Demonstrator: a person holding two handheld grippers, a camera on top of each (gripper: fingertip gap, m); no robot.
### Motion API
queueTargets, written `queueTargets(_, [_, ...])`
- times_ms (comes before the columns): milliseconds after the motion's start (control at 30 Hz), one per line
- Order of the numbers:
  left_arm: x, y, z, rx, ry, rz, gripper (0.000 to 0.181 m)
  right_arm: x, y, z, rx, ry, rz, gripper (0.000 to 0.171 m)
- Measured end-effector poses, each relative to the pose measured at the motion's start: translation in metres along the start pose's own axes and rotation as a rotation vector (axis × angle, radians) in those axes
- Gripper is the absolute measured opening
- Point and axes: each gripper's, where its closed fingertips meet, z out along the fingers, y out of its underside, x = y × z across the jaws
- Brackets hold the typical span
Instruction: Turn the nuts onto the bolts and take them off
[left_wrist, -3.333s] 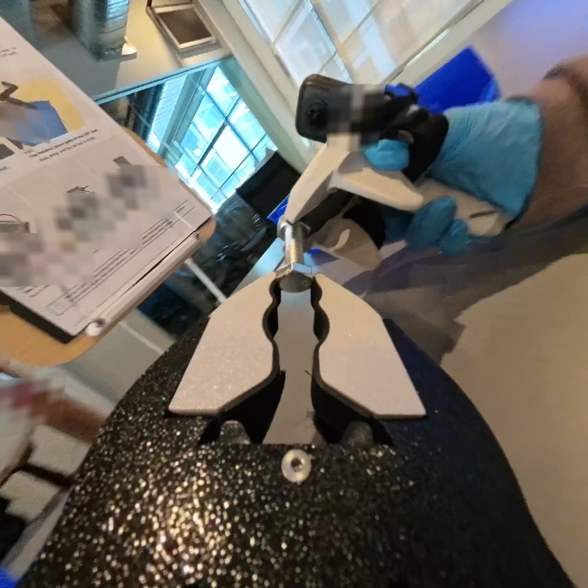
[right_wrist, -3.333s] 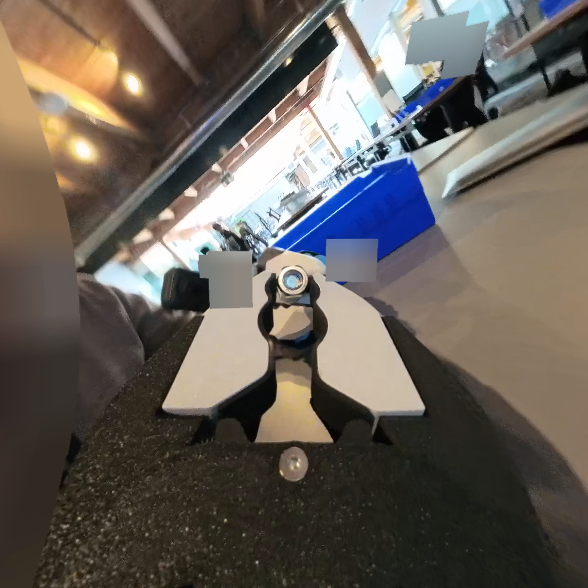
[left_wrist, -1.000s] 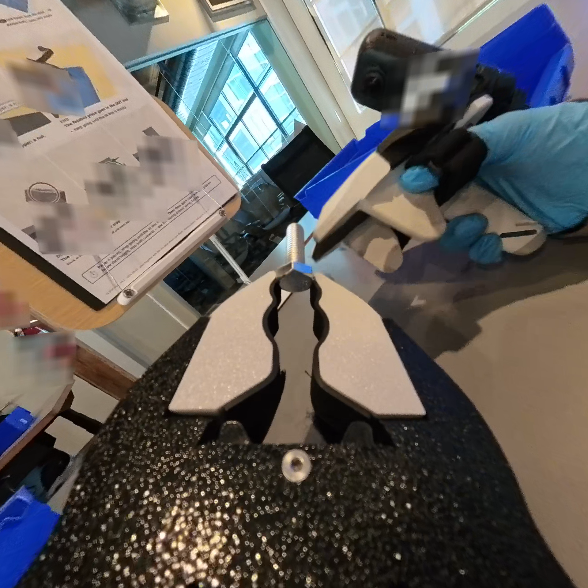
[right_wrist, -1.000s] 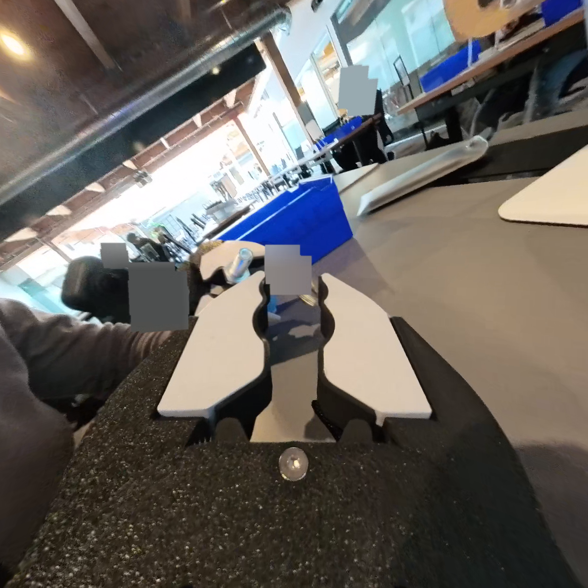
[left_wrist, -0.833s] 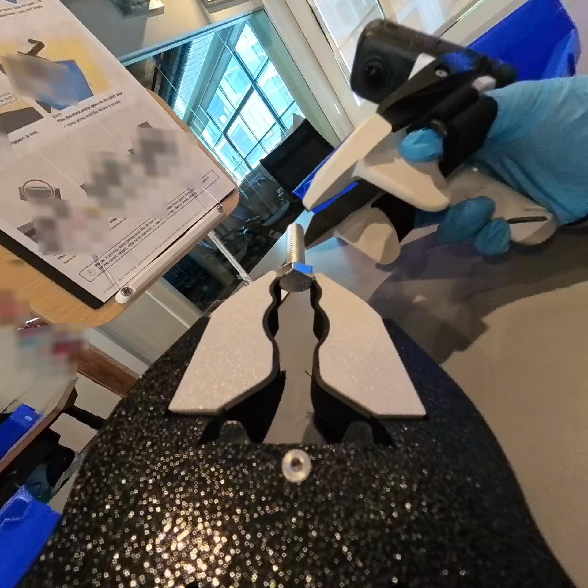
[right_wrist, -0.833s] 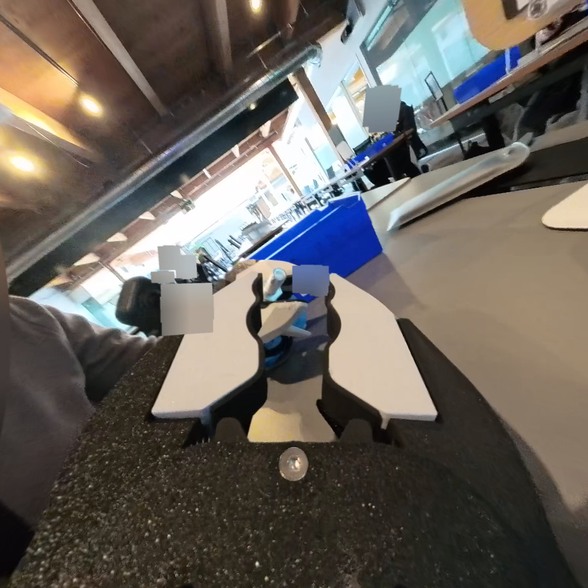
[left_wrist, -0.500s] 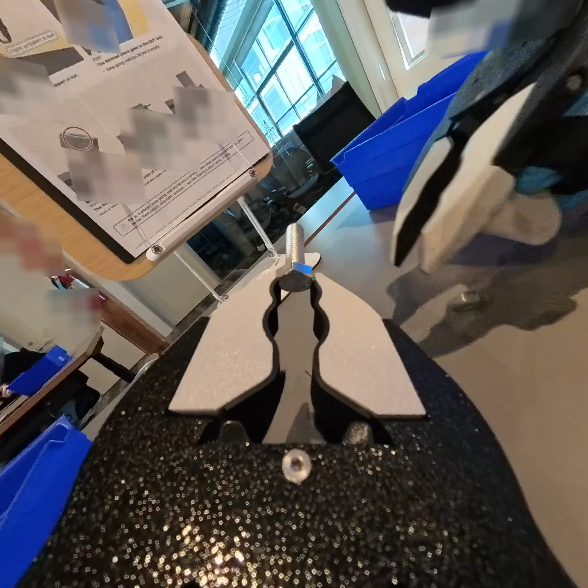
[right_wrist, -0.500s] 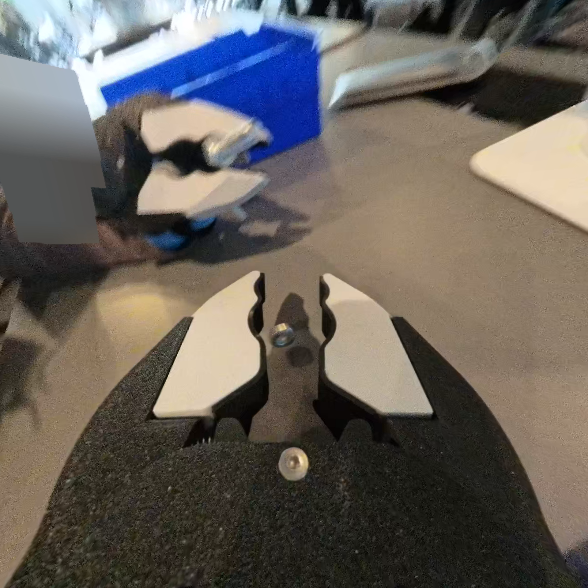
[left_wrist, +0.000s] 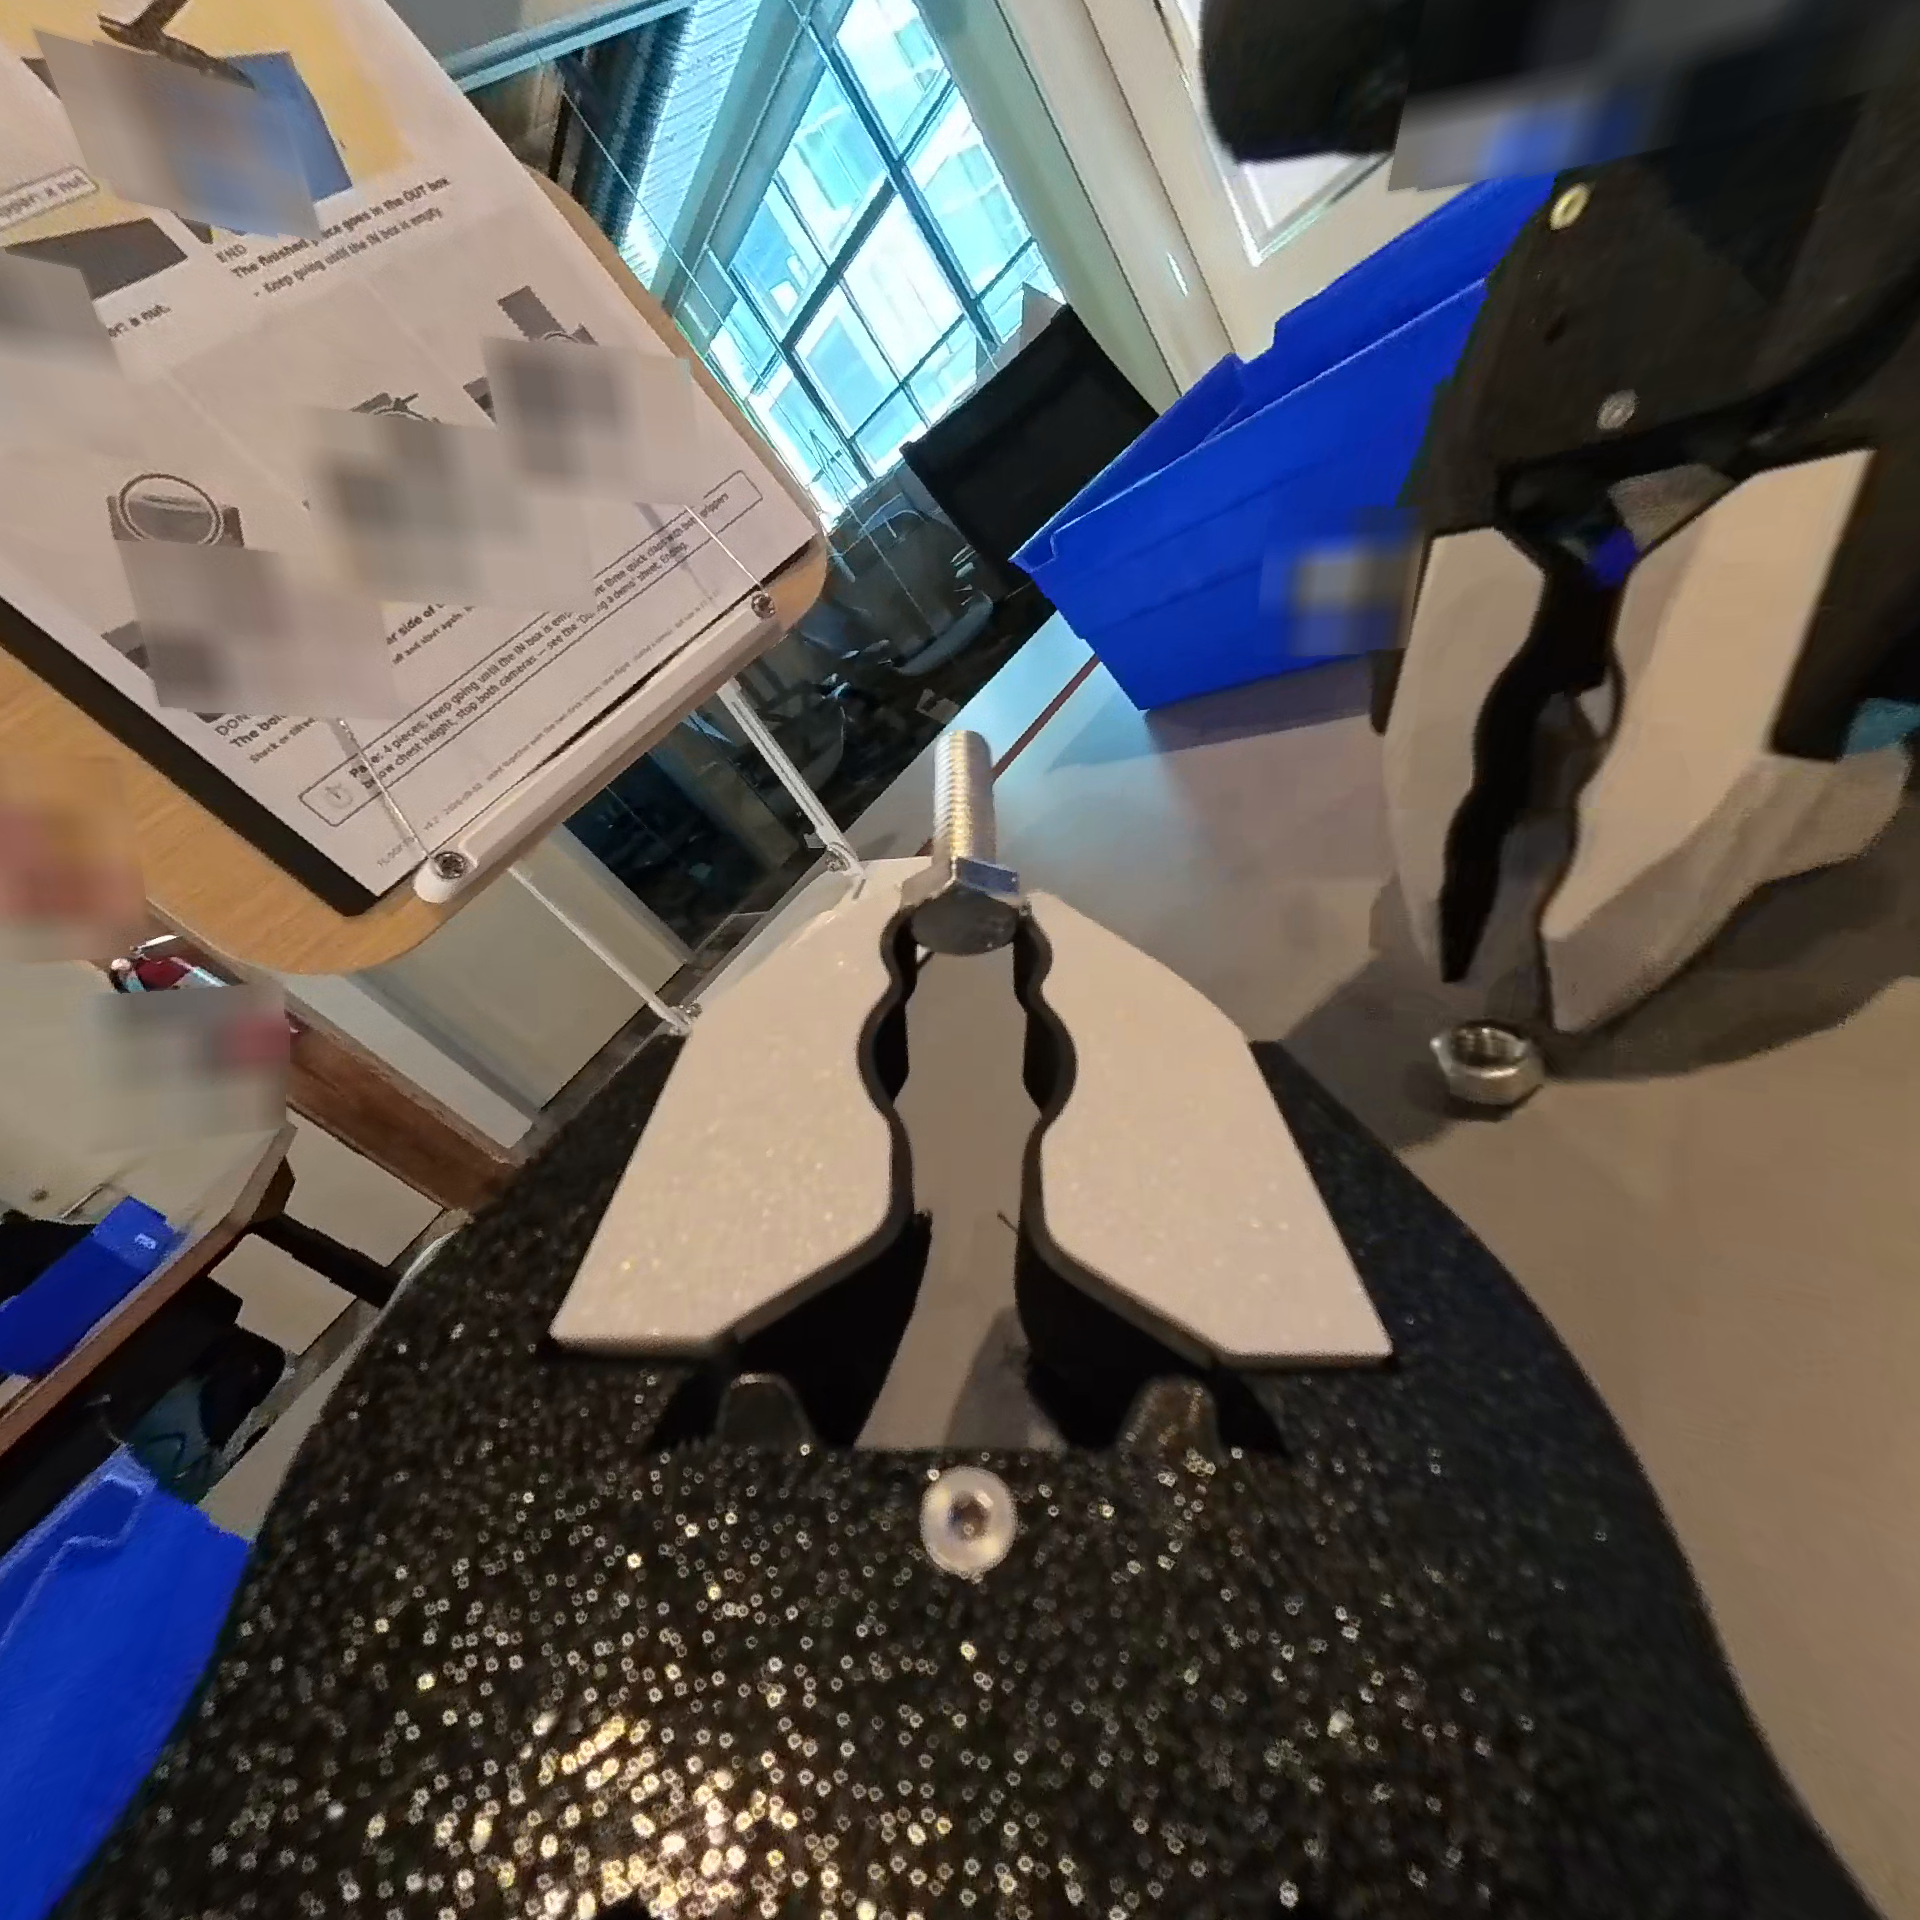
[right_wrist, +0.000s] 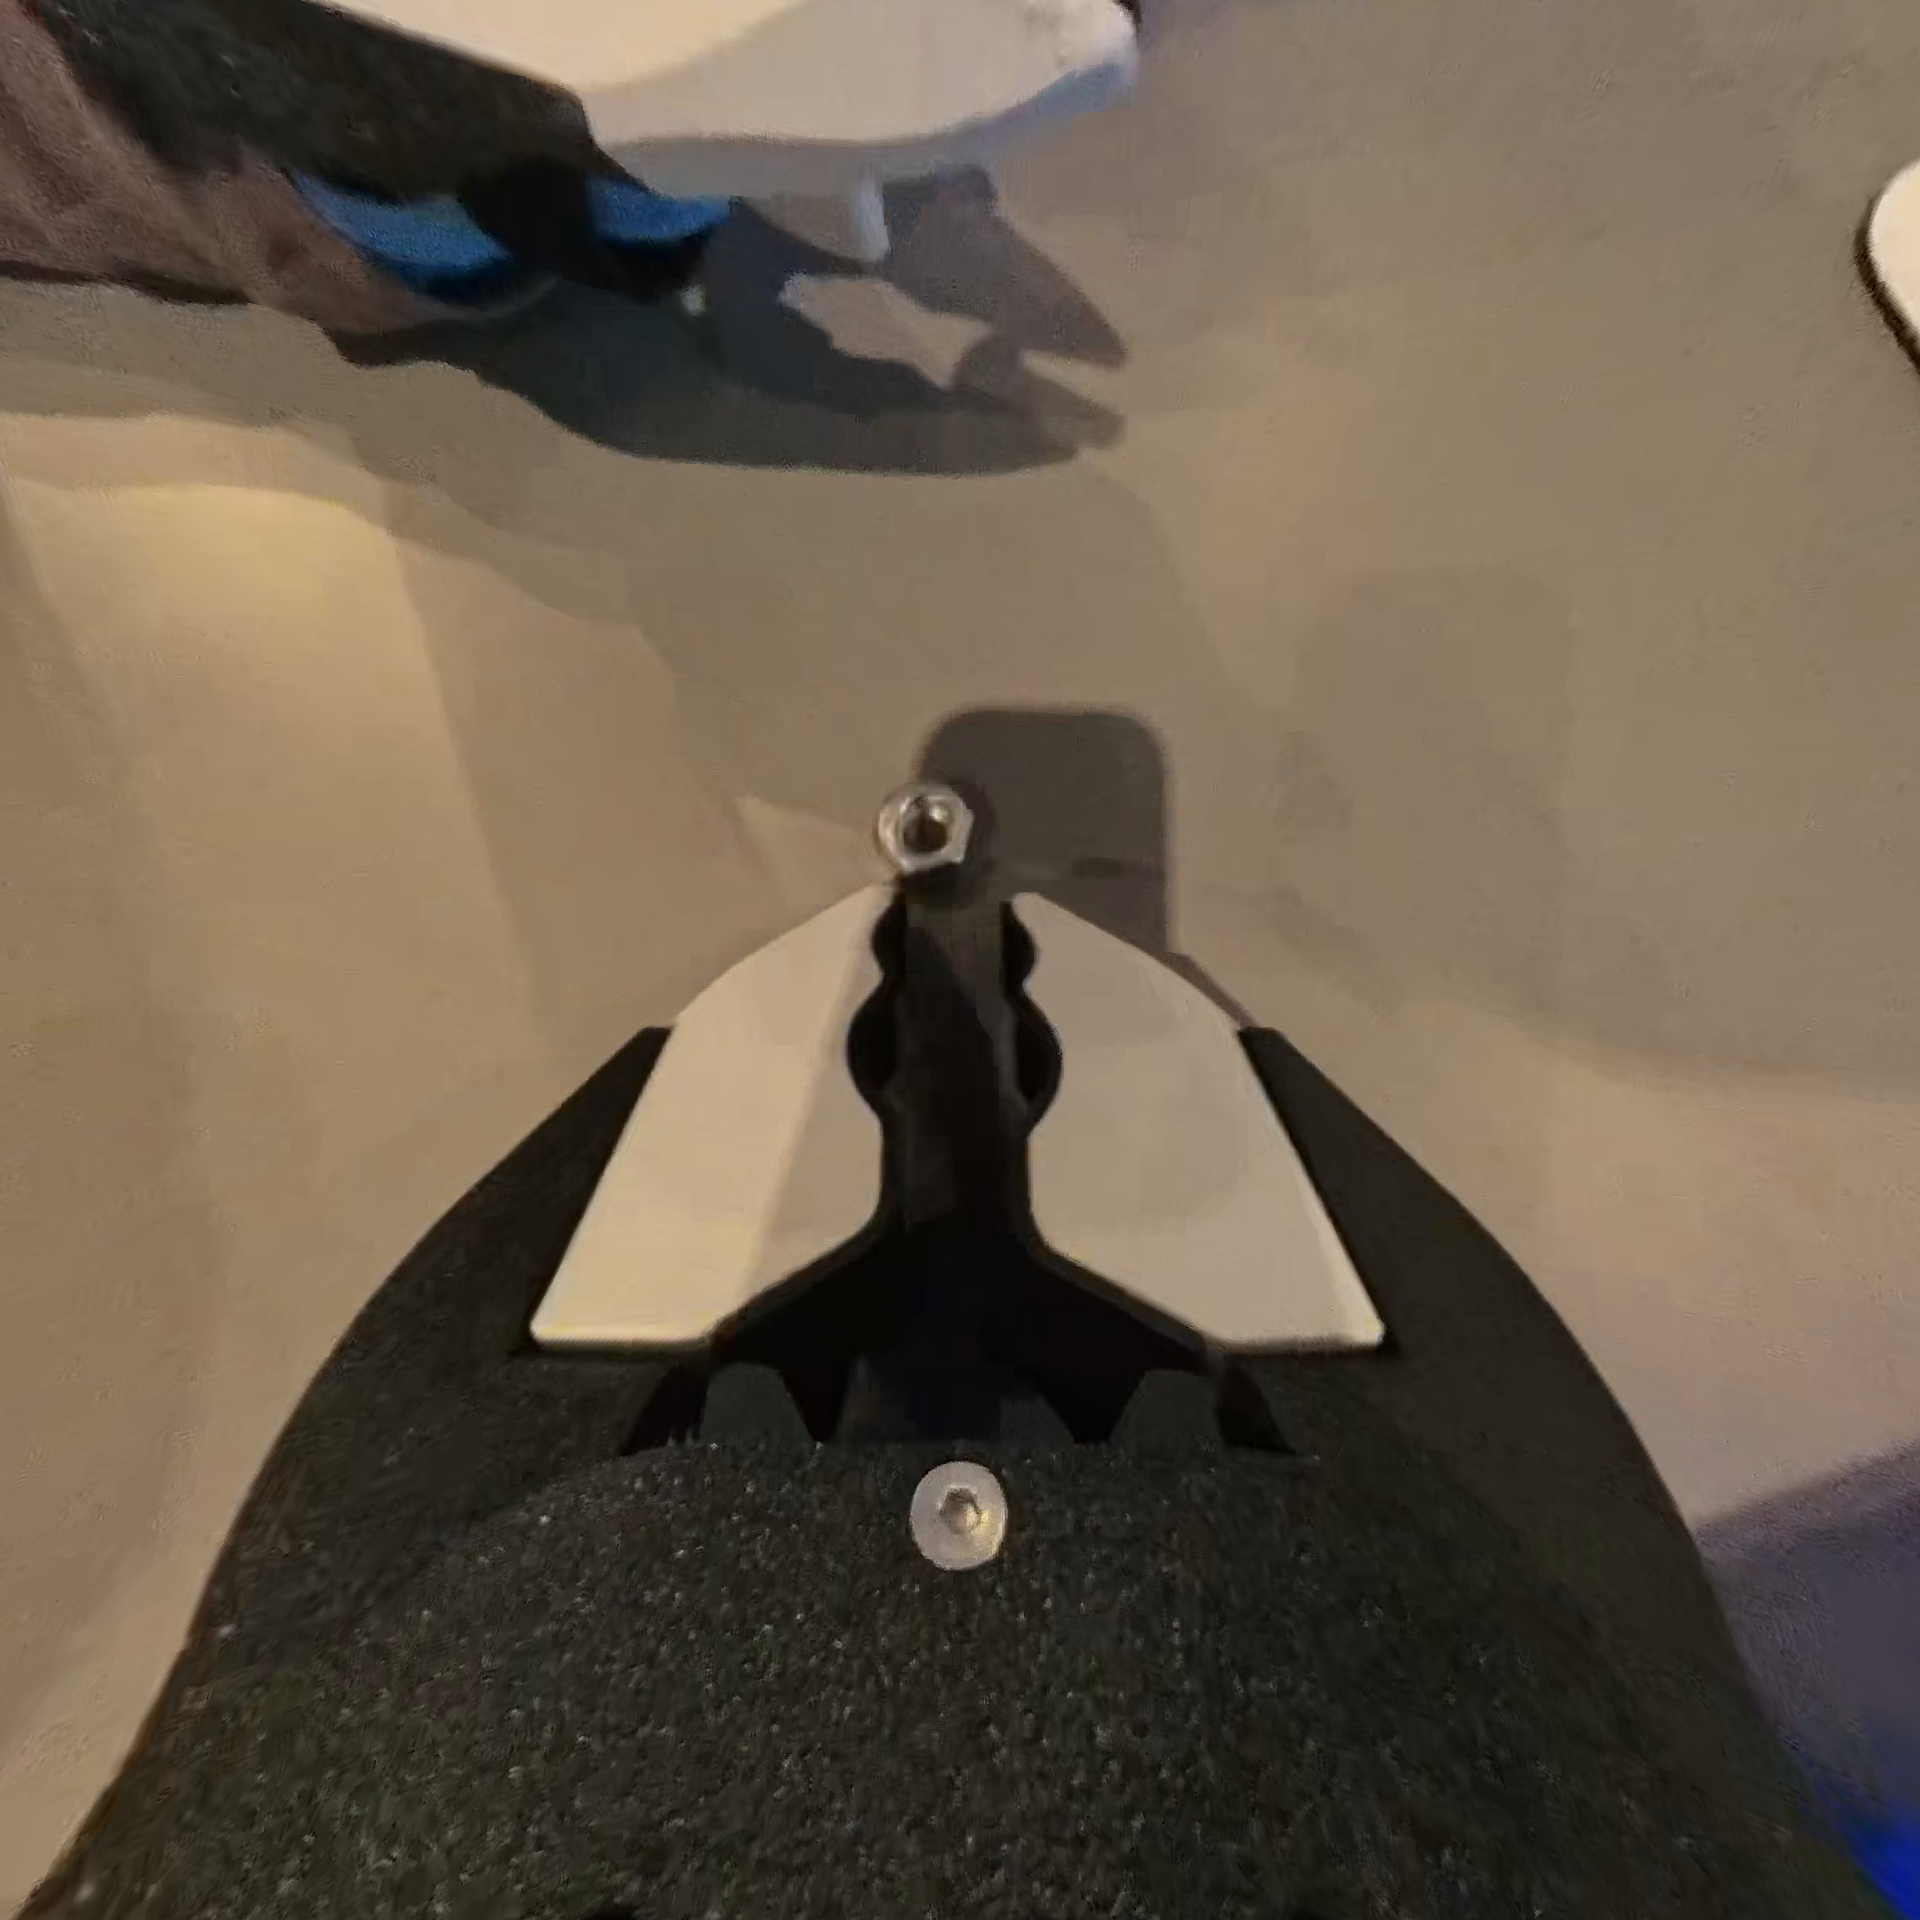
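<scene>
Taking the bolt (left_wrist: 964, 831) as the marker: to its left a tilted instruction board (left_wrist: 343, 416) stands. The left tongs (left_wrist: 966, 940) clamp the bolt's hex head, its threaded shank pointing up and away. Right of the bolt, blue bins (left_wrist: 1278, 520) sit on the grey tabletop (left_wrist: 1610, 1299). Further right the nut (left_wrist: 1486, 1062) lies loose on the tabletop, the right tongs (left_wrist: 1496, 987) standing just above it, narrowly parted and seemingly holding nothing.

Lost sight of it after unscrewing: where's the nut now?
The nut lies loose on the grey table, just below the right gripper fingertips, right of the bolt held by the left gripper.
</scene>
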Motion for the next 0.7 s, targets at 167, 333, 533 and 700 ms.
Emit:
queueTargets(167, [-0.004,-0.003,-0.003,0.014,-0.026,-0.012,0.017,-0.005,-0.010,0.010,0.015,-0.010,-0.008,0.038])
queueTargets(333, [-0.006,-0.012,-0.009,0.041,-0.061,0.012,0.017,-0.014,-0.011,0.015,0.006,-0.053,-0.012,0.018])
queueTargets(533, [-0.022,-0.030,-0.034,0.053,-0.117,-0.051,0.017,-0.002,-0.036,0.014,0.136,0.111,-0.128,0.017])
queueTargets(700, [-0.040,-0.043,-0.061,0.088,-0.203,-0.063,0.017,0.009,-0.085,0.015,0.336,0.194,-0.200,0.017])
